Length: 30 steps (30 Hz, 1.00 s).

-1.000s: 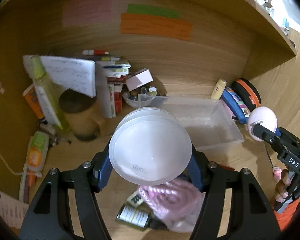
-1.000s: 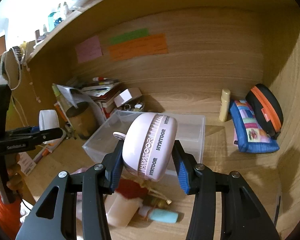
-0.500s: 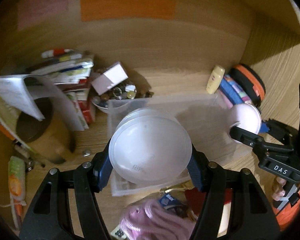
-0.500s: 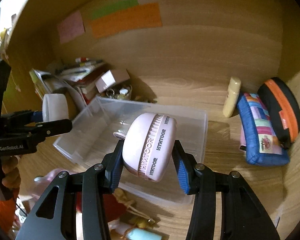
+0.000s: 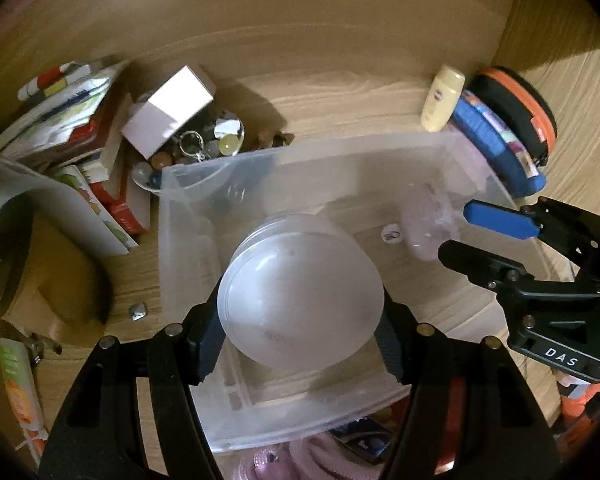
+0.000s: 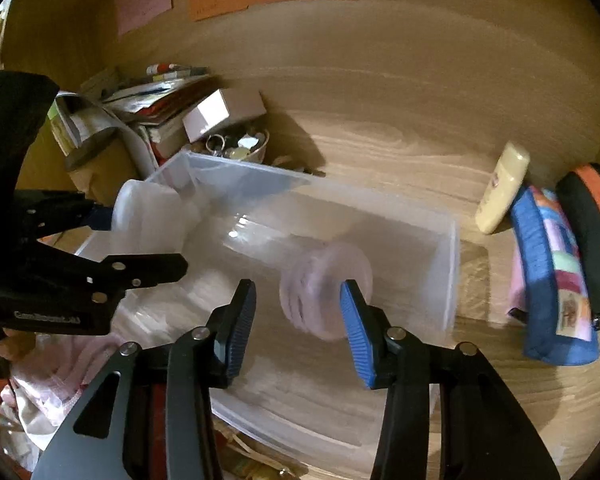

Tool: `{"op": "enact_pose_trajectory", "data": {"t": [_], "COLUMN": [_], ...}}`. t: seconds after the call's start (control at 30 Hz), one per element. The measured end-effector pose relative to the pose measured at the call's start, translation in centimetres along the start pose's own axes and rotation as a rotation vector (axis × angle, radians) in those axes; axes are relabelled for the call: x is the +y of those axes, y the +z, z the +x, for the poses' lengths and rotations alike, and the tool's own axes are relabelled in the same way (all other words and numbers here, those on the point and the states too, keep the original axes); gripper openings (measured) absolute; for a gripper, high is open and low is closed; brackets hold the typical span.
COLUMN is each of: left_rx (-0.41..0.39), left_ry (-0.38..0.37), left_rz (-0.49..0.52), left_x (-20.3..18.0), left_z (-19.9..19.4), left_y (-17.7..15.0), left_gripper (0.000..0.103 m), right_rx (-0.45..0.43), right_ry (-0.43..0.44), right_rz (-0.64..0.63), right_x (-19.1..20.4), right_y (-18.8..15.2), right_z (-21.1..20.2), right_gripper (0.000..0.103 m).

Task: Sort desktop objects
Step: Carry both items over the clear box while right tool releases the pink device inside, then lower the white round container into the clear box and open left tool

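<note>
My left gripper (image 5: 300,340) is shut on a round frosted white jar (image 5: 300,292) and holds it over the clear plastic bin (image 5: 180,216). The jar also shows in the right wrist view (image 6: 148,220), at the bin's left end. My right gripper (image 6: 298,320) is open over the bin (image 6: 448,272). A pink round device (image 6: 326,288) is blurred between and beyond its fingers, loose inside the bin. It also shows in the left wrist view (image 5: 428,224), by the right gripper (image 5: 472,236).
A white box (image 5: 168,112) lies on a bowl of trinkets (image 5: 204,148) behind the bin, beside stacked books (image 5: 68,128). A yellow bottle (image 6: 500,188), a blue pouch (image 6: 552,272) and an orange-black case (image 6: 596,232) lie at right. Pink cloth (image 5: 312,456) lies in front.
Both grippers have moved forward and down over the bin. My right gripper has opened and let go of the pink device, which is dropping into the bin.
</note>
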<state>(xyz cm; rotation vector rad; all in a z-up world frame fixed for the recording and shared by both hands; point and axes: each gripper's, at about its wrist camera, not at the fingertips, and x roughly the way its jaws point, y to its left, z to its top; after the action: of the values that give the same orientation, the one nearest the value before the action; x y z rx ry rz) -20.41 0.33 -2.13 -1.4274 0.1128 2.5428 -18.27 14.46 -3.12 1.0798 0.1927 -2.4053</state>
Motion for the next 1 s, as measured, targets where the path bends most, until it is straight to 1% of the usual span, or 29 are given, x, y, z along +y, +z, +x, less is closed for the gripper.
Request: {"op": "enact_pose_trajectory", "data": {"t": [0.23,0.33,0.6,0.73,0.83,0.87,0.9,0.97,1.0], "left_rx": [0.036,0.055,0.018,-0.017,-0.043,-0.052,-0.066,-0.095,-0.109], "left_ry": [0.016,0.012,0.021,0.031,0.039,0.042,0.047,0.059,0.064], "left_rz": [0.037,0.041,0.045,0.041,0.033,0.03,0.025,0.016,0.013], "left_x": [-0.7,-0.7,-0.7,-0.1,0.3,0.4,0.4,0.5,0.5], "left_z": [1.1,1.8,1.5,0.3,-0.6,-1.1,-1.7,-2.9,-3.5], "left_y": [-0.1,-0.2,-0.5,-0.8,-0.9,-1.0,-1.1,-1.5,-1.7], "left_gripper": [0.065,0.065,0.065,0.065,0.065,0.066,0.069,0.075,0.077], "right_rx": [0.023,0.023,0.021,0.012,-0.009,-0.018,-0.029,-0.052,-0.062], "right_ry": [0.011,0.014,-0.013,-0.031,-0.039,-0.043,-0.048,-0.06,-0.066], "right_rz": [0.003,-0.001,-0.022,-0.03,-0.033,-0.033,-0.032,-0.032,-0.031], "right_x": [-0.2,0.0,0.5,0.8,1.2,1.3,1.4,1.6,1.7], "right_y": [-0.3,-0.4,-0.3,-0.2,-0.1,-0.1,-0.1,-0.3,-0.3], "right_z": [0.8,0.8,0.4,-0.3,-1.3,-1.7,-2.2,-3.3,-3.9], "right_gripper": [0.04,0.04,0.041,0.043,0.052,0.057,0.062,0.067,0.068]}}
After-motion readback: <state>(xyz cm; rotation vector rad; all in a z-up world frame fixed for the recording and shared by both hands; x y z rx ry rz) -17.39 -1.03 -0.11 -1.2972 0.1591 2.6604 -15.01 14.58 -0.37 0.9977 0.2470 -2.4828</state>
